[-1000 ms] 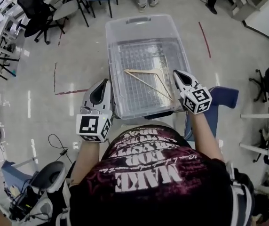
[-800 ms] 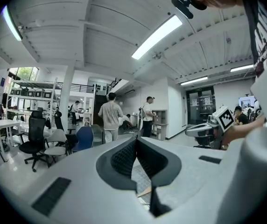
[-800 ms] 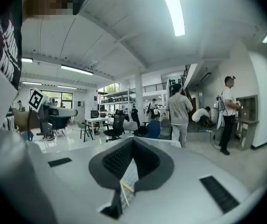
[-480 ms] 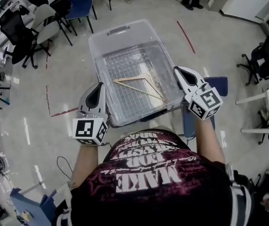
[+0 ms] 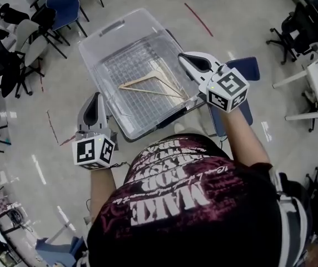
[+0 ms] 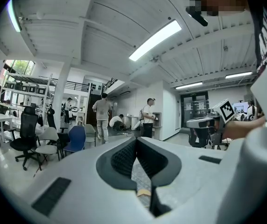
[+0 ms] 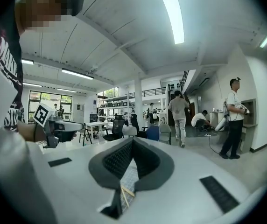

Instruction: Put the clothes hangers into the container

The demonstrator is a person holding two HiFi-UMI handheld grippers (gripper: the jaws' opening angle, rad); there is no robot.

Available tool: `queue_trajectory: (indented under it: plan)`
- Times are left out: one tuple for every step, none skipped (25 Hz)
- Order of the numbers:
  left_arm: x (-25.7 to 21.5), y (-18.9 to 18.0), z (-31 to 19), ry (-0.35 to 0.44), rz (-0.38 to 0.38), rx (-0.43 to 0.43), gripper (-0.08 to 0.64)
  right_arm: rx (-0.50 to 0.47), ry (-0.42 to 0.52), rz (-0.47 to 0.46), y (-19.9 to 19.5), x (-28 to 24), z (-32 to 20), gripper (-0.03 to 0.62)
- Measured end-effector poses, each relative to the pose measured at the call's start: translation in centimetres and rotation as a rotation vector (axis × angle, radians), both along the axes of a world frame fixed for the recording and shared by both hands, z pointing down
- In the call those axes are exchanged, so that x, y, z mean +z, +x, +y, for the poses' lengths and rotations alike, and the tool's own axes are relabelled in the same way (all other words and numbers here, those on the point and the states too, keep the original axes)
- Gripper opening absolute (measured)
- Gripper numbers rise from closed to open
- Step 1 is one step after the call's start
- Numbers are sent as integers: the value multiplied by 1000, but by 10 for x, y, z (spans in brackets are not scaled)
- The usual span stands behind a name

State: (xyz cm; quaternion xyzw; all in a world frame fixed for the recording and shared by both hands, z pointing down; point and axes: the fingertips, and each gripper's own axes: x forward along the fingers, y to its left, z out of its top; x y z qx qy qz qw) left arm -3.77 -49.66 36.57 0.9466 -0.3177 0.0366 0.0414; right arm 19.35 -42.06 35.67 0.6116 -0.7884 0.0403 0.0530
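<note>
Filling the middle of the head view, the clear plastic container (image 5: 112, 26) stands open in front of the person, and what bears it is hidden underneath. A blue chair (image 5: 248, 68) stands just beside its right near corner. The left hand-held gripper (image 5: 96, 96) hangs outside the container's left near corner. Its own view shows its jaws (image 6: 136, 139) pressed together at the tips with nothing between them. The right hand-held gripper (image 5: 183, 56) hovers over the right rim, its jaws (image 7: 131, 139) likewise closed and empty. One wooden clothes hanger (image 5: 148, 90) lies flat on the gridded bottom of the container, toward the near right side. Slivers of it show through the gaps below the jaws in both gripper views (image 6: 144, 192) (image 7: 124, 190). No other hanger is in view, so this one looks placed, and any remaining ones must be out of frame. The main risk I see is the right tool, which sits low over the rim. A careless swing away could clip the wall and shove or tip the light container, sliding the hanger about. Reaching for another hanger with the jaws closed would only push it along, so they need to open first.
</note>
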Motion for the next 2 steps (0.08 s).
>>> queue_trajectory:
  plan:
    - [1,2,-1,2,1,-4,6,-9,2,1,1,1,-3,3]
    - [3,4,-2,4,2,-8,6,-17,3,1,3,2,-6,3]
